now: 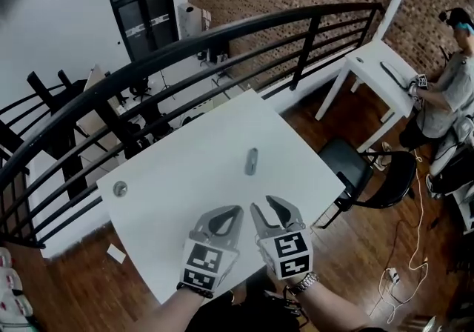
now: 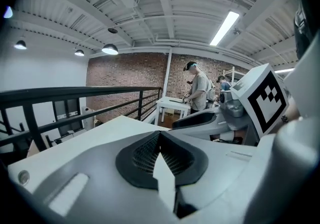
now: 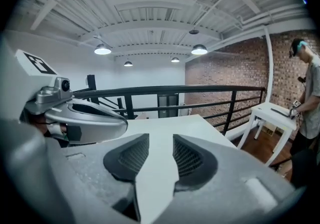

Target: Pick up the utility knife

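The utility knife (image 1: 252, 161), a small grey handle, lies near the middle of the white table (image 1: 185, 175). Both grippers hover over the table's near edge, a short way before the knife. My left gripper (image 1: 237, 210) has its tips together with nothing between them; in the left gripper view (image 2: 159, 134) the dark pads meet at the tip. My right gripper (image 1: 265, 204) stands beside it with a gap between its fingers; in the right gripper view (image 3: 161, 140) bare tabletop shows through that gap. Neither gripper view shows the knife.
A small round disc (image 1: 119, 189) sits near the table's left corner. A black railing (image 1: 222, 34) curves behind the table. A black chair (image 1: 363, 171) stands at the right, and beyond it a second white table (image 1: 378, 64) with a person (image 1: 452, 78).
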Demonstrator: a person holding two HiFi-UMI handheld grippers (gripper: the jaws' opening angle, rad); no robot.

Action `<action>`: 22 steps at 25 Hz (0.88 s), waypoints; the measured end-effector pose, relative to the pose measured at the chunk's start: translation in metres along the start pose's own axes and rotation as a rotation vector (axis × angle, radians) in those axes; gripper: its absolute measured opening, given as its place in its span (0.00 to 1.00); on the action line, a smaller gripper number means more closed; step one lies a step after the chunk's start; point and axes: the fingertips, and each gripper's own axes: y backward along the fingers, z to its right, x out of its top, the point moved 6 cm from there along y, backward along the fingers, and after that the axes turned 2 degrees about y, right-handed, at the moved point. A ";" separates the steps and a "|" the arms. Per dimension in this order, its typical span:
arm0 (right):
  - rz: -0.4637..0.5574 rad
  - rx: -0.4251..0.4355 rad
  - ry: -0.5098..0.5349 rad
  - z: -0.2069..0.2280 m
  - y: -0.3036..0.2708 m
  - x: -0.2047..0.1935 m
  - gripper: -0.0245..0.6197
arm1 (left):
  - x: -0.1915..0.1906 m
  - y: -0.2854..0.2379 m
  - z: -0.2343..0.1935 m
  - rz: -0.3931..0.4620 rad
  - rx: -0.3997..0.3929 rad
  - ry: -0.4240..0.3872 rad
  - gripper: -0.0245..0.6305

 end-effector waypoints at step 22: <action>-0.231 0.125 -0.059 0.081 -0.172 -0.046 0.35 | -0.029 -0.115 -0.067 -0.190 0.191 0.163 0.07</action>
